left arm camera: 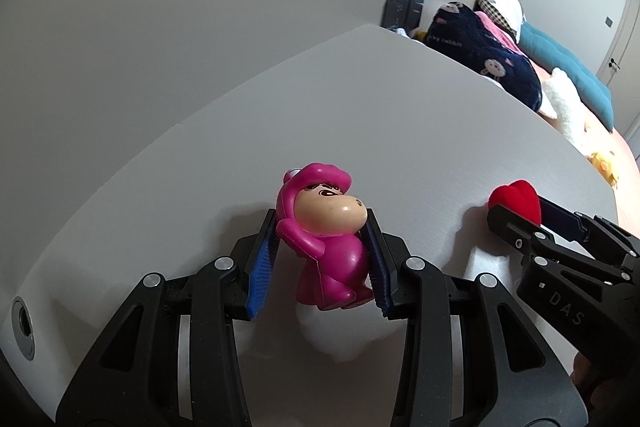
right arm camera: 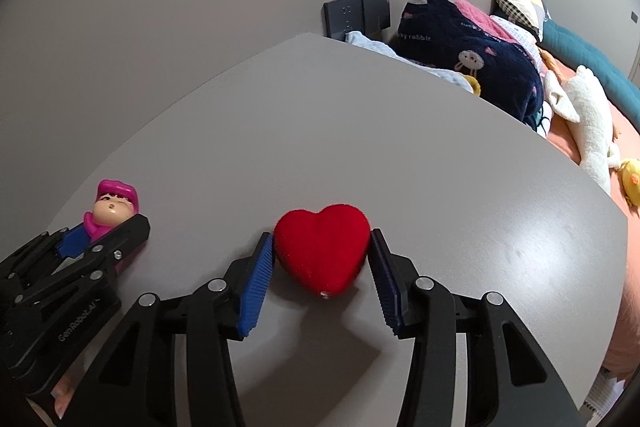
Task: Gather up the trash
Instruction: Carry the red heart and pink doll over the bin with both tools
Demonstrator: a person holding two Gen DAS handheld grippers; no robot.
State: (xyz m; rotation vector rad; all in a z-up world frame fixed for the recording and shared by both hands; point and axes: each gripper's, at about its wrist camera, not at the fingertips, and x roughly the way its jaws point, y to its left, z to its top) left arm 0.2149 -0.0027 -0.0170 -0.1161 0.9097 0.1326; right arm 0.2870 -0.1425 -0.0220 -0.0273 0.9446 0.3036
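A pink toy figure [left arm camera: 326, 243] with a beige face stands on the grey table [left arm camera: 360, 115], held between the blue pads of my left gripper [left arm camera: 320, 227], which is shut on it. A red velvet heart box [right arm camera: 322, 251] sits on the table between the pads of my right gripper [right arm camera: 322, 241], which is shut on it. The heart also shows in the left wrist view [left arm camera: 516, 201], with the right gripper around it. The pink figure shows in the right wrist view [right arm camera: 112, 209], with the left gripper around it.
A bed lies past the table's right edge, with a navy rabbit-print blanket [right arm camera: 472, 63], a teal pillow [left arm camera: 568, 67], a white plush toy [right arm camera: 588, 119] and a yellow plush [right arm camera: 632, 183]. A dark wall panel [right arm camera: 358, 13] sits behind the table's far corner. A round hole [left arm camera: 23, 327] sits in the table at left.
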